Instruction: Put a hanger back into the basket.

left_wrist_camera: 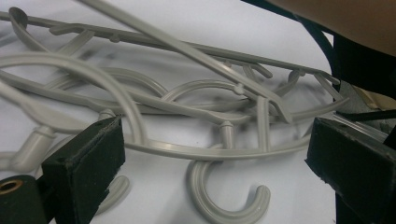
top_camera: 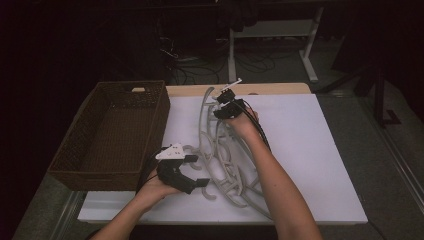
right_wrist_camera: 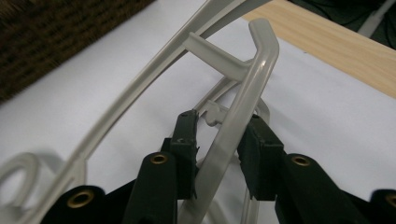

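We see the right gripper (top_camera: 223, 98) clamped on a bar of one grey hanger (right_wrist_camera: 233, 126), lifted off the tangled hanger pile (top_camera: 225, 165) on the white board (top_camera: 310, 150) beside the wicker basket (top_camera: 112, 132), while the left gripper (top_camera: 192, 172) gapes over hooks we can't untangle.
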### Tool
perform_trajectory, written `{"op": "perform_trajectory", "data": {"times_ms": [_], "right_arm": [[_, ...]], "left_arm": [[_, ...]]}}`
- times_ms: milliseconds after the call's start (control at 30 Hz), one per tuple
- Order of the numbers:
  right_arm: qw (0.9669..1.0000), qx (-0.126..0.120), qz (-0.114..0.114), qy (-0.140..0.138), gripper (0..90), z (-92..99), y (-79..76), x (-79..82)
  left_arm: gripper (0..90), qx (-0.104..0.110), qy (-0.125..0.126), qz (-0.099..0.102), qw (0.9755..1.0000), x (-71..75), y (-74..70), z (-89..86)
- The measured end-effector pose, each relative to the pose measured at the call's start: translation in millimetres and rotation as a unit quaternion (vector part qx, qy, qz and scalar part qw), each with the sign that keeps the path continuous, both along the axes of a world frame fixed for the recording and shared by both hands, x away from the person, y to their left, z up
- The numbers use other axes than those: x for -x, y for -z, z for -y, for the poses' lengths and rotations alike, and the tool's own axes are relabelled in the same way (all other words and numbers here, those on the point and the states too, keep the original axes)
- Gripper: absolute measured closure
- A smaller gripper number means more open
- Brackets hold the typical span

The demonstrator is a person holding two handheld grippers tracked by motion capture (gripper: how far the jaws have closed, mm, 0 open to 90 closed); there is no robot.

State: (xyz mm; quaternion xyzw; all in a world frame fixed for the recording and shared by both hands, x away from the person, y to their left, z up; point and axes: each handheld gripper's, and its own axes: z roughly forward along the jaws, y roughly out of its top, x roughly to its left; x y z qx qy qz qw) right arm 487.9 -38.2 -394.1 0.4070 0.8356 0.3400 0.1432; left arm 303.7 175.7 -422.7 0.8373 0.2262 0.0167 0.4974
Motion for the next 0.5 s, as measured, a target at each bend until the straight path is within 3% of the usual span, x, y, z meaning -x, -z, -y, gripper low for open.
{"op": "perform_trajectory", "data": {"times_ms": [133, 267, 400, 500], "right_arm": [[0.9998, 0.006, -0.019, 0.000, 64.8, -1.7, 20.4, -11.9], [0.9995, -0.006, -0.030, 0.010, 51.9, 1.3, 30.7, -14.3], [0.9997, -0.017, -0.018, 0.003, 49.4, 5.7, 16.7, -1.7], [0.9996, -0.021, -0.010, -0.016, 49.2, 9.3, 0.7, 18.2]], "left_arm": [[4.1, -0.002, 0.000, -0.001, 1.0000, -0.4, 1.3, 0.0], [4.1, -0.004, -0.001, -0.001, 1.0000, -0.8, 2.0, -0.8], [4.1, -0.002, -0.005, 0.000, 1.0000, -2.1, 1.4, -3.4], [4.1, 0.000, -0.008, 0.002, 1.0000, -2.7, 0.0, -5.4]]}}
